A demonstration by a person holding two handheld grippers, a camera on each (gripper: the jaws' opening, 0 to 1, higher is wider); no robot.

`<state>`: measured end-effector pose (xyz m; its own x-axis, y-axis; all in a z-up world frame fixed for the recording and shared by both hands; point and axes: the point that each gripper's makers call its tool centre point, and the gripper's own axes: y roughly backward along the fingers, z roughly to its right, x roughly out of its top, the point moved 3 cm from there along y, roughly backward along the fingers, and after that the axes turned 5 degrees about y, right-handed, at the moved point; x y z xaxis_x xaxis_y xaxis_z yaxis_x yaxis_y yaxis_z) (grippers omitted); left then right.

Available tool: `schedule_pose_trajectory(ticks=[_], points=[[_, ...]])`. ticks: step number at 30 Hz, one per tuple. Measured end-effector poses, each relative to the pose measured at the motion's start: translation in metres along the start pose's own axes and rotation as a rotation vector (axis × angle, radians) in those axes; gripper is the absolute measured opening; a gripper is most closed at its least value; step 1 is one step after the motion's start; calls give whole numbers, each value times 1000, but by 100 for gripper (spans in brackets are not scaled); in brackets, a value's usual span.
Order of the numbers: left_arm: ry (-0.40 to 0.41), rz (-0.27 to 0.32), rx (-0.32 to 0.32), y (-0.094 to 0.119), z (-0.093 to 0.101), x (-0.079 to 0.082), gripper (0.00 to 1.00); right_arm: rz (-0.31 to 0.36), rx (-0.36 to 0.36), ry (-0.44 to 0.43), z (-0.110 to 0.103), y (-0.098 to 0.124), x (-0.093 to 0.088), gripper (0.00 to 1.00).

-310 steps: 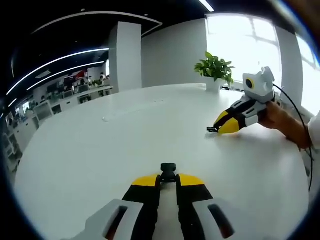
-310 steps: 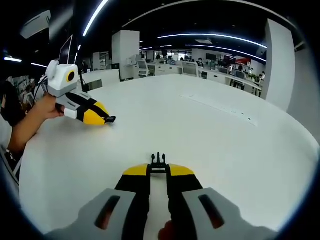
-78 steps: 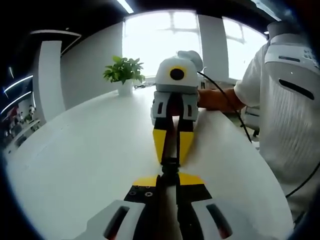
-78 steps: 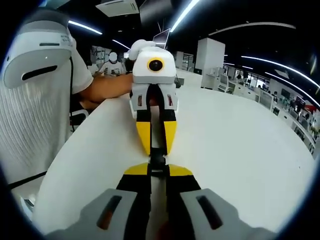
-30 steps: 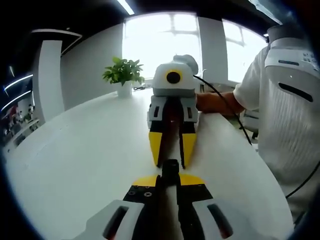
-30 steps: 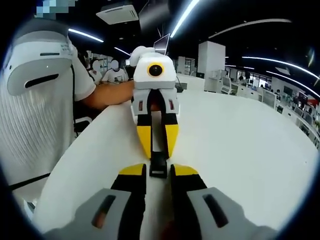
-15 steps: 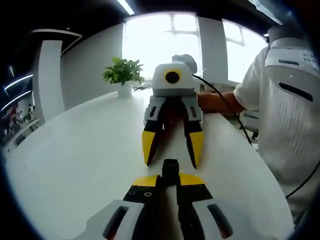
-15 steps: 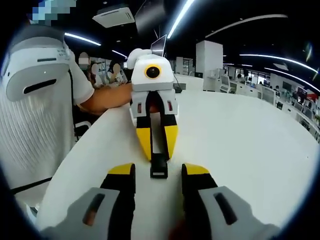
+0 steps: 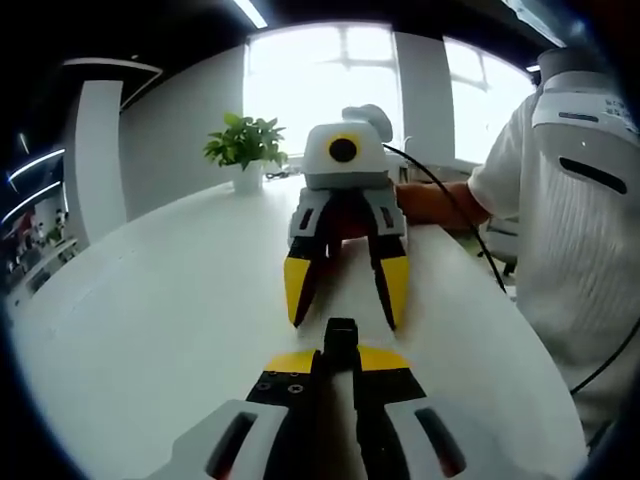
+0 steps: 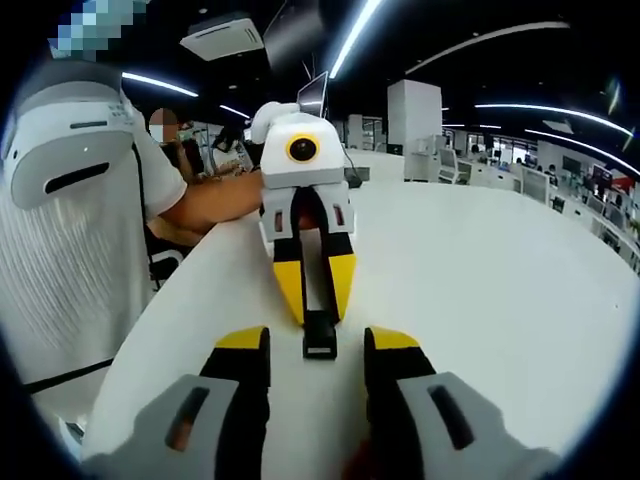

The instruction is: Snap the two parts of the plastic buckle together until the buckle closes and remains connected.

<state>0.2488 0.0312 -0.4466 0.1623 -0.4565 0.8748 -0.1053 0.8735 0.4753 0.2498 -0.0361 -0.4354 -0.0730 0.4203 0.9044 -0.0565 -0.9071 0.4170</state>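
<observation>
The black plastic buckle [image 9: 341, 338] sticks out from between the yellow tips of my left gripper [image 9: 338, 360], which is shut on it low over the white table [image 9: 150, 330]. Facing it head-on, my right gripper [image 9: 345, 303] has its jaws spread wide on either side of the buckle's far end and does not touch it. In the right gripper view the buckle [image 10: 320, 338] reads as one joined black piece held by the left gripper [image 10: 319, 312]. My right gripper [image 10: 318, 352] stands open around it with a clear gap on both sides.
A person in a white striped shirt [image 9: 580, 200] stands close at the table's edge, arm [image 10: 205, 205] reaching in along it. A black cable [image 9: 450, 215] trails from the right gripper. A potted plant [image 9: 245, 150] sits at the far side. Office desks [image 10: 480, 165] lie beyond.
Ten seconds ago each gripper held one buckle half, apart. They then met tip to tip. Within the last second the right jaws opened and released the buckle; the left stays shut on it.
</observation>
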Motion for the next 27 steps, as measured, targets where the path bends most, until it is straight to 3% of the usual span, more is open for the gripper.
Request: schedule_pose_trajectory(ticks=[14,27], points=[[-5,-16,12,1,-6,1,11,-17,-54,-20,1,15,7,36],[3,-43,27,4,-19,3,11,-16,-152,-42,-1,30,8,37]])
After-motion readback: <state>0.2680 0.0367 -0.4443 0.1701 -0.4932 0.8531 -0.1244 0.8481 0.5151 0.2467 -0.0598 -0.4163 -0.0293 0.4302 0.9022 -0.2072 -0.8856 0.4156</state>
